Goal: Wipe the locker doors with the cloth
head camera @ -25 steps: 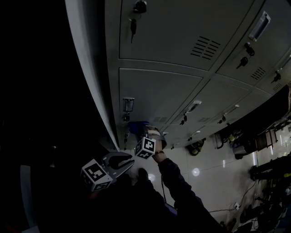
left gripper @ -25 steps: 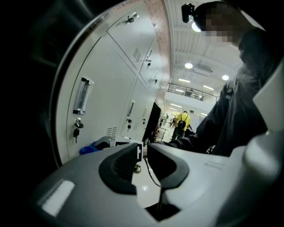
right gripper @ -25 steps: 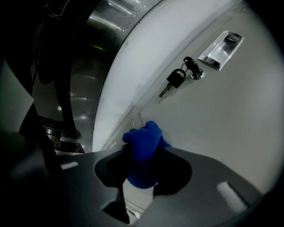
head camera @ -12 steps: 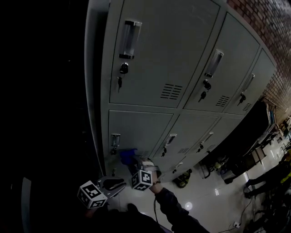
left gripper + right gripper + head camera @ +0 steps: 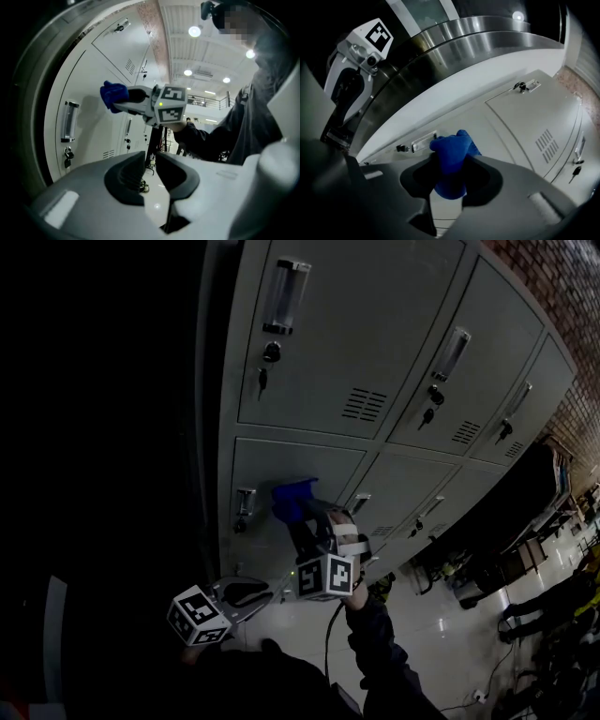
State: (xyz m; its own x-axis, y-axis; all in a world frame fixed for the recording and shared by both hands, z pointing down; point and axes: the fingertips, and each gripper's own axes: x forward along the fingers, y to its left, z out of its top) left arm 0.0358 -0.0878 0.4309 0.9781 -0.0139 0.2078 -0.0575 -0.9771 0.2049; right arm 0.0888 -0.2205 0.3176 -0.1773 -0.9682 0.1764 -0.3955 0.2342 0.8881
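Grey metal lockers fill the head view, with an upper-left door [image 5: 347, 334] and a lower-left door [image 5: 281, 484] beneath it. My right gripper [image 5: 302, 505] is shut on a bunched blue cloth [image 5: 292, 495] and holds it against the lower-left door, just right of that door's handle [image 5: 245, 500]. In the right gripper view the blue cloth [image 5: 452, 157] bulges out between the jaws, close to the door handle [image 5: 423, 140]. My left gripper [image 5: 251, 590] hangs below and left of the right one, away from the doors, its jaws almost together with nothing between them. The left gripper view also shows the cloth [image 5: 113, 95].
More locker doors [image 5: 478, 381] run off to the right, each with a handle, key lock and vent slots. A brick wall [image 5: 562, 296] stands at the far right. Below lies a glossy floor [image 5: 441, 634] with dark equipment [image 5: 544, 643] and cables. The left side is dark.
My right gripper has risen with the cloth, from low at the bottom door's edge up onto the door face beside the handle. The head view has tilted; the left gripper stayed low.
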